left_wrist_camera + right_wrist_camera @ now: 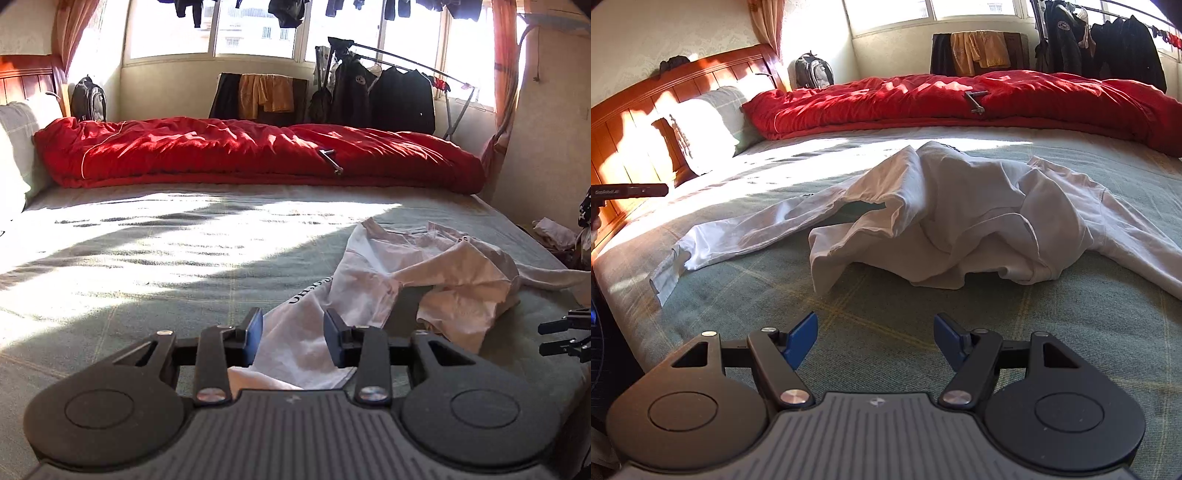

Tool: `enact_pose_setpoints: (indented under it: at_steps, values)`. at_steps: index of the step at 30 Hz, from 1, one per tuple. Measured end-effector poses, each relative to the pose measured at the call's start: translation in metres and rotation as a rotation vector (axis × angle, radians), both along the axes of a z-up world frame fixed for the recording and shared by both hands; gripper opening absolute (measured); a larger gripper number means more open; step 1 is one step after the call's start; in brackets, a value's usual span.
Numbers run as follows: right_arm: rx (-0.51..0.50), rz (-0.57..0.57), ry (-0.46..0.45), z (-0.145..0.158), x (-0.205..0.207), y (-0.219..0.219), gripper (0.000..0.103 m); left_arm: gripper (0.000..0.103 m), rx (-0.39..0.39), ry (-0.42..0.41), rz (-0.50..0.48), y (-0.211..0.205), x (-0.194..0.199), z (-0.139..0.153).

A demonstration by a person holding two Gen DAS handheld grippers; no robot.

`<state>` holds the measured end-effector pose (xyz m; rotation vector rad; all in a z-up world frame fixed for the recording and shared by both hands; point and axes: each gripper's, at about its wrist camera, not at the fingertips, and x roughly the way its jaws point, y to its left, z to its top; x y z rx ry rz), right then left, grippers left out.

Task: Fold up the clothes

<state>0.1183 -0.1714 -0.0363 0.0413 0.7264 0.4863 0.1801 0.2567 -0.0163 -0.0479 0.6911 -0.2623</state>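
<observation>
White shirt [960, 214] lies crumpled on the green bedsheet [886, 314] — we see 1 sleeve stretched out. Our left gripper [293, 336] straddles its fabric, fingers spread; our right gripper [875, 339] hangs released over bare sheet.

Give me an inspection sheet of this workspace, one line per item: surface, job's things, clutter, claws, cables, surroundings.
Surface: bed with green plaid sheet, partly sunlit.
Job's things: one white long-sleeved shirt, crumpled and unfolded, one sleeve stretched toward the headboard side, the other toward the right edge of the right wrist view.
Clutter: red quilt bunched along the far edge, a small metal object lying on it; pillow at the headboard.
Claws: left claw open, shirt fabric lying between its fingers, not clamped; right claw open over bare sheet, short of the shirt.
Cables: nothing seen.
Surroundings: wooden headboard, backpack, clothes rack with dark jackets, windows behind.
</observation>
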Motion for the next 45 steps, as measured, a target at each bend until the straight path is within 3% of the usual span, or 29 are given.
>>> enact_pose_setpoints:
  at_steps: [5,17,19,23,30,36,40,45]
  values:
    - [-0.035,-0.003,-0.026,0.008,0.001,0.002,0.073,0.037,0.015,0.036,0.023,0.004,0.066,-0.019]
    - [-0.054,-0.009,-0.021,0.002,0.027,0.014,0.074,0.033,0.085,0.145,-0.039,-0.006,0.104,-0.075]
    - [-0.066,-0.004,-0.014,-0.003,0.030,0.018,0.073,0.032,0.104,0.129,-0.037,-0.009,0.101,-0.072]
    - [-0.062,-0.006,-0.022,-0.001,0.029,0.018,0.073,0.001,0.146,0.078,-0.026,-0.015,0.090,-0.058]
    - [-0.056,-0.010,-0.038,0.003,0.028,0.019,0.073,0.001,0.212,-0.015,0.008,-0.022,0.073,-0.031]
    - [-0.051,-0.015,-0.049,0.005,0.027,0.019,0.073,0.001,0.186,-0.084,0.130,0.007,0.084,0.004]
    - [-0.050,-0.021,-0.051,0.006,0.029,0.018,0.074,0.001,0.177,-0.055,0.185,0.018,0.103,0.003]
    - [-0.052,-0.030,-0.061,0.009,0.029,0.017,0.073,0.001,0.169,0.030,0.305,0.039,0.136,-0.025]
